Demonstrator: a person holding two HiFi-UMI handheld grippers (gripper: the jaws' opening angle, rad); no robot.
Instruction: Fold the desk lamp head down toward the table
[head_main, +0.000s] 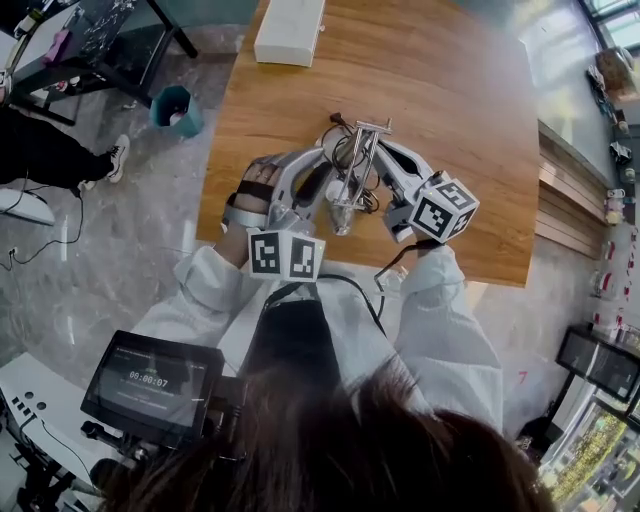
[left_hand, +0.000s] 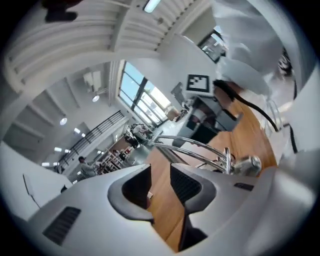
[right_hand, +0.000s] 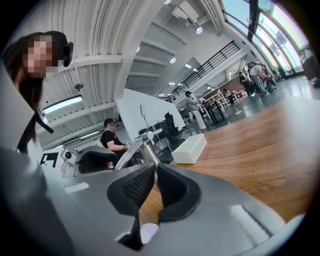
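Note:
A chrome desk lamp stands near the front of the wooden table, its thin arms rising to a crossbar, with a dark cable at its foot. My left gripper is at the lamp's left, rolled on its side and open. Nothing lies between its pads; the lamp arms run past to their right. From the lamp's right, my right gripper reaches in. In the right gripper view its jaws stand nearly together on a chrome lamp arm that enters at their tips.
A white box lies at the table's far edge, also in the right gripper view as the white box. On the floor to the left stand a teal bin and a monitor. People stand in the hall behind.

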